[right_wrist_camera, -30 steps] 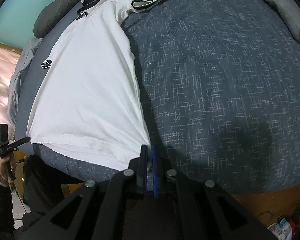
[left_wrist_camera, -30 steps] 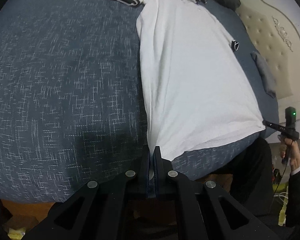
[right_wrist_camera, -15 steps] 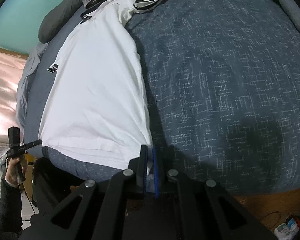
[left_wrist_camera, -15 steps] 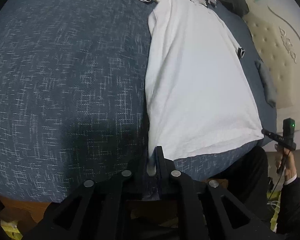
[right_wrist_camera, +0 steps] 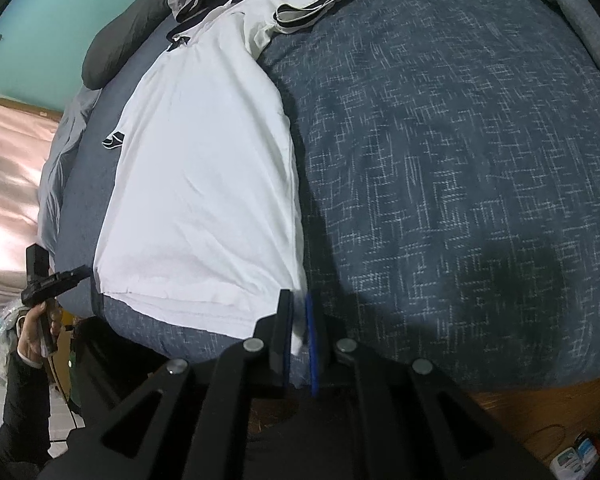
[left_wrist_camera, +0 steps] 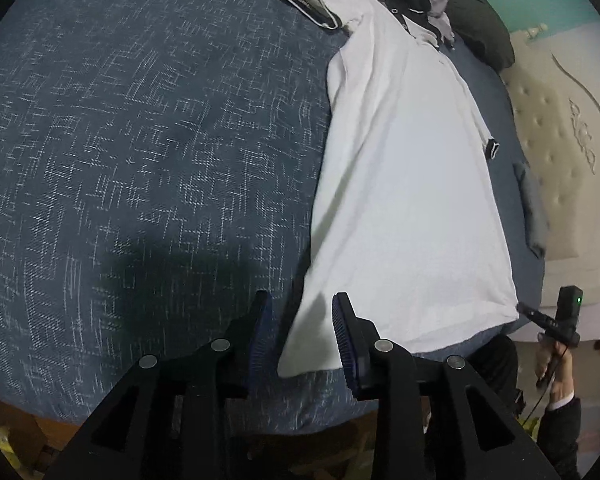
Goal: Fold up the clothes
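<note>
White shirt (left_wrist_camera: 404,184) lengthwise, collar away from claws.

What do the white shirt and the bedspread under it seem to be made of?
The white shirt looks like soft matte knit, perhaps cotton: it lies limp with shallow creases and no sheen. The bedspread looks like woven fabric, dark blue with printed or woven white hatch marks, matte. Fibre can't be told for either.
</note>
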The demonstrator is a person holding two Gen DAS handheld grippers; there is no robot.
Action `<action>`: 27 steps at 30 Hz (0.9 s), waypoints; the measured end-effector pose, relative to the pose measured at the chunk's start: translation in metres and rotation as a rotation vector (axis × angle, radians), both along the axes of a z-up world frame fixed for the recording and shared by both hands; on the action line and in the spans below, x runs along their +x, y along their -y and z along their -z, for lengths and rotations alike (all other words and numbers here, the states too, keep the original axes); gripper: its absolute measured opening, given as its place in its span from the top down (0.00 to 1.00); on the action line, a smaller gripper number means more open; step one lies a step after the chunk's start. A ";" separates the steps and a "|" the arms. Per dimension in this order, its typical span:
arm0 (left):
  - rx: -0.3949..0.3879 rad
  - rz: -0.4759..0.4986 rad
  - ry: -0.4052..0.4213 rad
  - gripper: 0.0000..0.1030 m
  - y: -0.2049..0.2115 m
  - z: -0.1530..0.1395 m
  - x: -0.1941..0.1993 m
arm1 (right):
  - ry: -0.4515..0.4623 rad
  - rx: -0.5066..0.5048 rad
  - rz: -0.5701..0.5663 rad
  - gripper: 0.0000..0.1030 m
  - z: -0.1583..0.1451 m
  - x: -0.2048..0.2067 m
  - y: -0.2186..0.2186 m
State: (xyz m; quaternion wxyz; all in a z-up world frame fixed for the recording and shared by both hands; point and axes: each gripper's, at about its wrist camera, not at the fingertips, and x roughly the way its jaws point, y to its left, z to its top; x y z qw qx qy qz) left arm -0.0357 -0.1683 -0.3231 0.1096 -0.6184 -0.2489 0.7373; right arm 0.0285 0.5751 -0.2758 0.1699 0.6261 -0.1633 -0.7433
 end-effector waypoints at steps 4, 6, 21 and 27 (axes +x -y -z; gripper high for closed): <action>0.007 -0.002 -0.003 0.67 -0.001 0.000 0.001 | 0.001 0.013 -0.013 0.94 -0.002 0.004 -0.001; 0.003 0.006 -0.014 0.67 -0.002 -0.004 0.003 | 0.002 0.020 -0.019 0.94 -0.003 0.006 -0.001; 0.009 0.038 -0.045 0.67 -0.010 -0.020 0.002 | 0.051 0.090 -0.095 0.64 0.015 0.002 0.030; 0.016 0.041 -0.043 0.67 -0.006 -0.022 0.007 | 0.071 0.182 -0.133 0.64 0.026 -0.001 0.043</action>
